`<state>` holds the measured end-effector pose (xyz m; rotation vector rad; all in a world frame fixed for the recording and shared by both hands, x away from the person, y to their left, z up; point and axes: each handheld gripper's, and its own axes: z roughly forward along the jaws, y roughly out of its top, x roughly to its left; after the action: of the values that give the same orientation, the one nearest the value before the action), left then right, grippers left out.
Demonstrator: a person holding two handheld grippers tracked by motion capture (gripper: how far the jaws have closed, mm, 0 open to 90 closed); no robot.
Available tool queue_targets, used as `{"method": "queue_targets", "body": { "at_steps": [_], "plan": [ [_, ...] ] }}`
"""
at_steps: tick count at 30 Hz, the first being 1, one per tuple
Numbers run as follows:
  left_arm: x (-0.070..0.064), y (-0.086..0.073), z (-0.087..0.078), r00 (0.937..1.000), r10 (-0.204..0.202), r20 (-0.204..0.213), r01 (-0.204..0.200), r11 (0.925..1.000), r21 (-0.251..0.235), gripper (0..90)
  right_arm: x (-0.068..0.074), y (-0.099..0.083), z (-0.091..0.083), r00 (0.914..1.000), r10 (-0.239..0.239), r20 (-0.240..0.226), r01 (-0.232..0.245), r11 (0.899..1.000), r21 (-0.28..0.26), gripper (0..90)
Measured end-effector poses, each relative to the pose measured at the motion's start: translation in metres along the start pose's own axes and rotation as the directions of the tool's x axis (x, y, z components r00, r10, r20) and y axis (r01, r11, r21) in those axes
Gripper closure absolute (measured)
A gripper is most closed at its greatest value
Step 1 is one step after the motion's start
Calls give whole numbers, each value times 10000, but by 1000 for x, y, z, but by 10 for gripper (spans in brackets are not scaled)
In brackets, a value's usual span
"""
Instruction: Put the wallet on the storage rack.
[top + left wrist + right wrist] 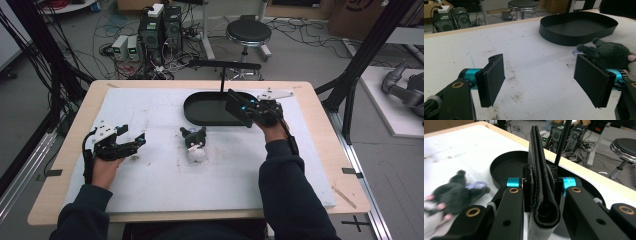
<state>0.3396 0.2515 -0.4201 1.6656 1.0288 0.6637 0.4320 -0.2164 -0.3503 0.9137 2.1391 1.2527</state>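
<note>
Right hand-held gripper (246, 107) pinches a folded black wallet (541, 182) above the black tray (202, 111), likely for placing; left hand-held gripper (131, 141) gapes empty.

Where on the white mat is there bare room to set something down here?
Free: the mat between the left gripper and the tray, its near strip below the plush, and the patch right of the right gripper. The tray floor looks empty too. Crowded: the middle, where the plush lies just before the tray.
</note>
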Motion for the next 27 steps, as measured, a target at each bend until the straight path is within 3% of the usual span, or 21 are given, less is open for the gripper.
{"method": "queue_targets", "body": {
  "at_steps": [8,16,18,19,21,23,27],
  "plan": [
    [0,0,0,10000,-46,-5,46,10000,-28,245,-3,2,47,9994,46,348,-52,9998,171,787],
    [1,0,1,10000,-79,45,79,10000,-44,245,-4,4,75,9980,294,552,-309,9992,265,786],
    [1,0,0,10000,-55,58,55,10000,-39,245,-9,-1,84,9942,977,450,-991,9947,285,785],
    [1,0,0,10000,-55,58,55,10000,-39,245,-9,-1,84,9942,977,450,-991,9947,285,785],
    [1,0,0,10000,-42,47,42,10000,-33,245,-15,-9,90,9835,1729,538,-1756,9832,499,783],
    [1,0,0,10000,-46,42,46,10000,-32,245,-20,-14,93,9787,1882,816,-1946,9777,786,777],
    [0,0,0,10000,-39,58,38,10000,25,245,-32,-22,92,9546,2799,1020,-2882,9544,776,759]
  ]
}}
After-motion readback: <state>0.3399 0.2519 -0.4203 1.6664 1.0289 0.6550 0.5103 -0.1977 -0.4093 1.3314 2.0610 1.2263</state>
